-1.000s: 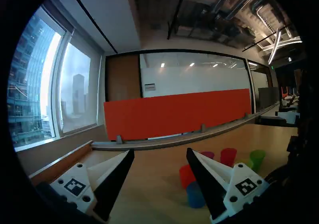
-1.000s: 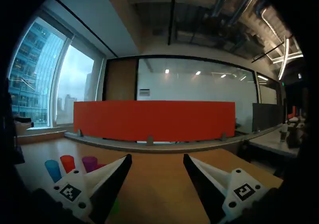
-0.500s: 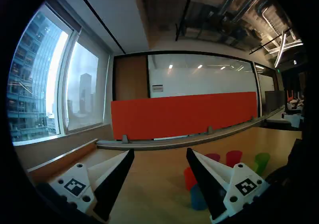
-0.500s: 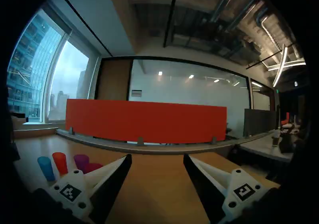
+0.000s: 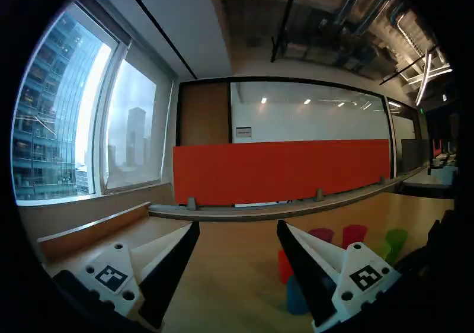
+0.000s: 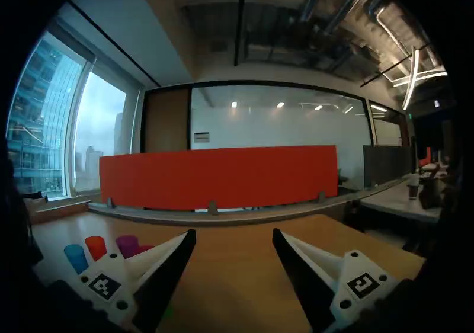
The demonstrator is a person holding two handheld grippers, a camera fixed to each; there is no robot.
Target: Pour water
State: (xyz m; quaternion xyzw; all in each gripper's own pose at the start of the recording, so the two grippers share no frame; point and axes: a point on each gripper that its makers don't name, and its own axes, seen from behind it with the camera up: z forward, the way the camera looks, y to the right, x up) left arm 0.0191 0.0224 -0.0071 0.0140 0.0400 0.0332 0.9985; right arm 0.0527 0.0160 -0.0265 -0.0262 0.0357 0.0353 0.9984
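Note:
Several coloured plastic cups stand on a wooden table. In the left gripper view I see a blue cup, an orange cup, a purple cup, a red cup and a green cup, partly behind my right-hand finger. My left gripper is open and holds nothing. In the right gripper view the blue cup, orange cup and purple cup stand at lower left, beside the left finger. My right gripper is open and holds nothing.
A red partition panel runs along the table's far edge on a grey rail. Tall windows fill the left wall. Another desk with dark objects stands at the far right.
Both views have shifted a little: in the left gripper view the cups slid right and lower behind the finger; in the right gripper view the cups moved slightly. Both grippers stay open.

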